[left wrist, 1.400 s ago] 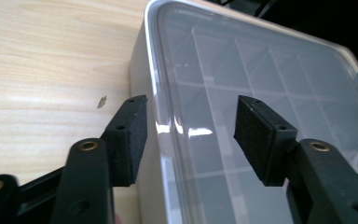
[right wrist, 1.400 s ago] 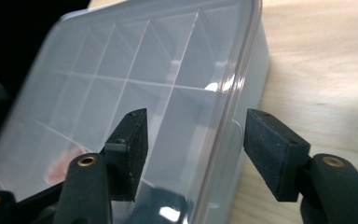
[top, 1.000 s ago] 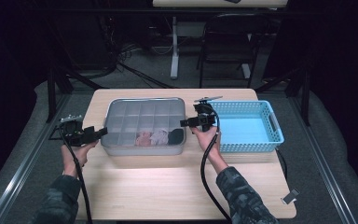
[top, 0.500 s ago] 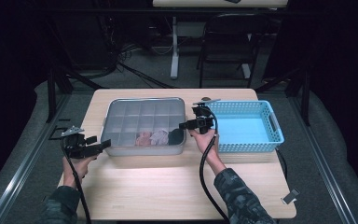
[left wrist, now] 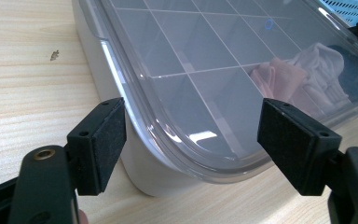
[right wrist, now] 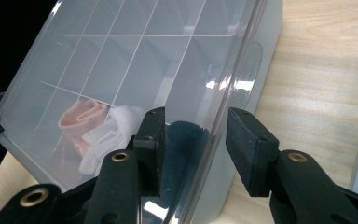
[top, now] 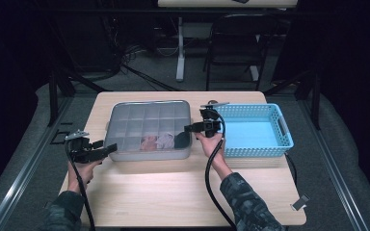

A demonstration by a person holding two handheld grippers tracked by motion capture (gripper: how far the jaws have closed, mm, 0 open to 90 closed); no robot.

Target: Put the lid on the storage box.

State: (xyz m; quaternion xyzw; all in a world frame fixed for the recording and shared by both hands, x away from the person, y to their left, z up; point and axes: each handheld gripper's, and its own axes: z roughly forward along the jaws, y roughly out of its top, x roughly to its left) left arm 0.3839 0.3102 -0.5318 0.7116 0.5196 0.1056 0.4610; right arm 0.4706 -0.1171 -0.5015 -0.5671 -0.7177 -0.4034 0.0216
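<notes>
Here, one grey box with a clear lid sits on the left half of the wooden table, just beside one blue basket on its right. Inside the box lie three rolled cloths in the near row — one pink, one white, one dark.

There are two grippers. The right gripper has its jaws astride the lid's right edge, a gap showing at both pads; they have just been closing. The left gripper stands with jaws wide apart at the box's near left corner, not touching it — they have just been opening. A second ago it hung farther out and higher beside the box's left side; now it sits lower and closer in.
</notes>
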